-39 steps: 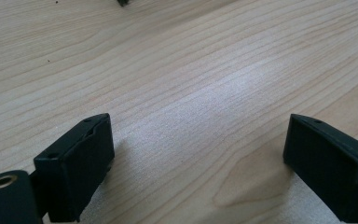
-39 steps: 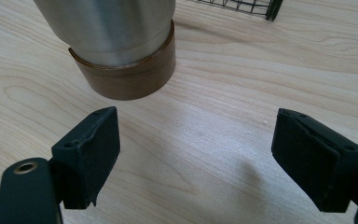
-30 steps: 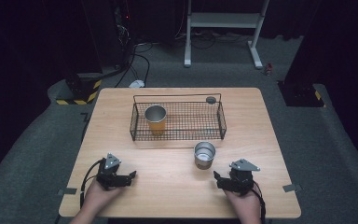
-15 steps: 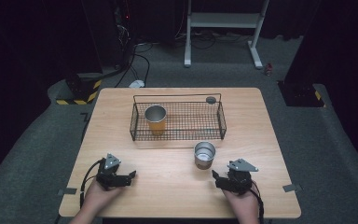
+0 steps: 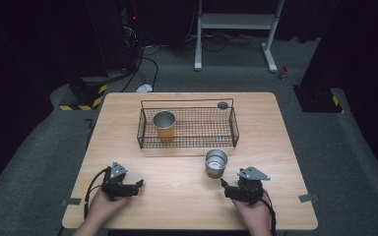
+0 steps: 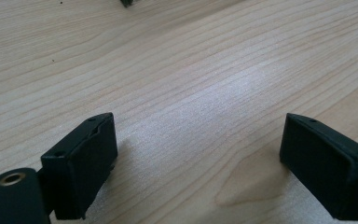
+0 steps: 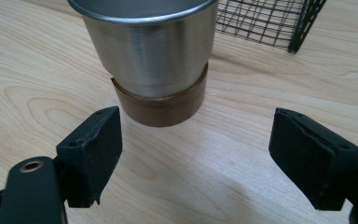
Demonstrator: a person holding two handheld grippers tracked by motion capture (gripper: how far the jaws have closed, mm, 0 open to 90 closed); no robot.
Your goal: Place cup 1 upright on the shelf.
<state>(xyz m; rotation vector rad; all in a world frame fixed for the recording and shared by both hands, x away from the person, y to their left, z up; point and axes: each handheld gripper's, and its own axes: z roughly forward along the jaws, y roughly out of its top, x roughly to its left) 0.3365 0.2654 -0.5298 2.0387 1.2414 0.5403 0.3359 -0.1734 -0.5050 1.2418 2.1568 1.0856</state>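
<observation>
Wooden table (image 5: 128, 125), upright steel cup (image 5: 216, 162)

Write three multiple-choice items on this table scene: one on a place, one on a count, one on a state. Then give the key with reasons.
1. Where does the cup nearest the right gripper stand?
A. inside the wire basket
B. on the table, outside the basket
C. on the floor

2. How many cups are on the table in all?
A. one
B. two
C. four

3. How do the right gripper's jaws stand?
A. wide apart, holding nothing
B. shut on the cup
C. shut on the basket's rim

Key: B, since the cup stands on bare wood in front of the wire basket; B, one in front plus the second cup in the basket; A, the right gripper view shows bare table between them.
</observation>
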